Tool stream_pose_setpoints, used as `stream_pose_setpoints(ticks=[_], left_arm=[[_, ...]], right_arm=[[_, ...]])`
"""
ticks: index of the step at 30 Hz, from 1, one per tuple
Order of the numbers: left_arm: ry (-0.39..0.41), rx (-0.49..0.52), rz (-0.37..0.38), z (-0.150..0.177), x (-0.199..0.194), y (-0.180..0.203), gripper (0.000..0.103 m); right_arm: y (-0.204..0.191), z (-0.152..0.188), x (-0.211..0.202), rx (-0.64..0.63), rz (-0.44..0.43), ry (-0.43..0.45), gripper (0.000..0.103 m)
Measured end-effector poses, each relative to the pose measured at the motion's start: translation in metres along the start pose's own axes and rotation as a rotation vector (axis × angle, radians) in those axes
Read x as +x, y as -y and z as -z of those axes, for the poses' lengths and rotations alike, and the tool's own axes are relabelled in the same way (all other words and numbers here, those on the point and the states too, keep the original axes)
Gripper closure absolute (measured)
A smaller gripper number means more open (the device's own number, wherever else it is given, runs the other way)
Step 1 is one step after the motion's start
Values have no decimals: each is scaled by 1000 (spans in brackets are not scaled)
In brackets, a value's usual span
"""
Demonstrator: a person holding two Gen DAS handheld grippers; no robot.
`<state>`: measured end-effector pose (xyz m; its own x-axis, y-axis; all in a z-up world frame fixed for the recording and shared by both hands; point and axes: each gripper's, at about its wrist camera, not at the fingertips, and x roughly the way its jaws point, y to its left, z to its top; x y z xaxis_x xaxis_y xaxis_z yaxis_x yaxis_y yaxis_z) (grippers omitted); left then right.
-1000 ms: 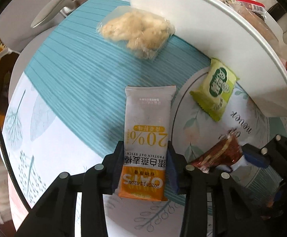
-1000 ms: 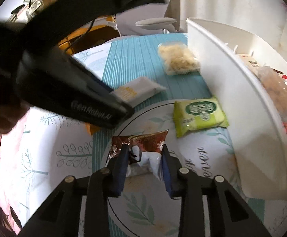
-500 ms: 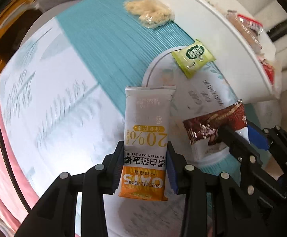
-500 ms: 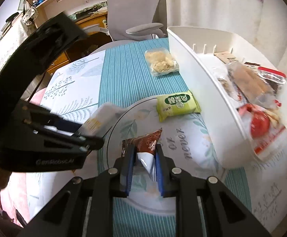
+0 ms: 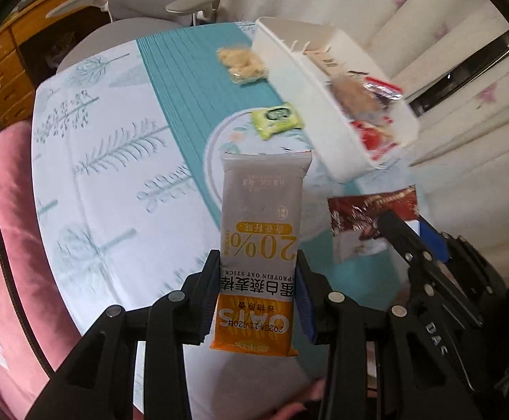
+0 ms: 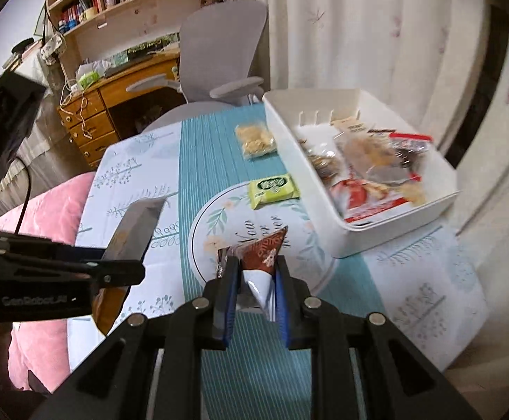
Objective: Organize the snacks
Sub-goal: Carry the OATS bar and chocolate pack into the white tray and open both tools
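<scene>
Left tool grips an oat bar; right tool pinches what looks like a brown packet.

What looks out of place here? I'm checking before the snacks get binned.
Two packets lie loose on the table beside the white bin, not in it: the green packet and the clear bag of pale snacks. Nothing looks spilled or torn.

Oat bar upright, clamped mid-air; brown wrapper likewise. Green packet and clear cracker bag flat on counter beside white bin, which holds maybe five packs.
</scene>
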<state>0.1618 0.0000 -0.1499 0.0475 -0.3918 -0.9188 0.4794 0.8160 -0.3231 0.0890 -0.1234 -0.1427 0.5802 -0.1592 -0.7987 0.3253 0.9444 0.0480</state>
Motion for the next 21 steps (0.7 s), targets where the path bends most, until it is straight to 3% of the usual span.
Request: stream_pose_setpoints(ticks=[10,21], left_arm=[[71,5,14,15,-32,48,65],[176,-98,1,-6,-27,112,65]], right_arm=[[41,-3,-35,68,-13,60,84],[111,-30,-24,5,-117,51,84]])
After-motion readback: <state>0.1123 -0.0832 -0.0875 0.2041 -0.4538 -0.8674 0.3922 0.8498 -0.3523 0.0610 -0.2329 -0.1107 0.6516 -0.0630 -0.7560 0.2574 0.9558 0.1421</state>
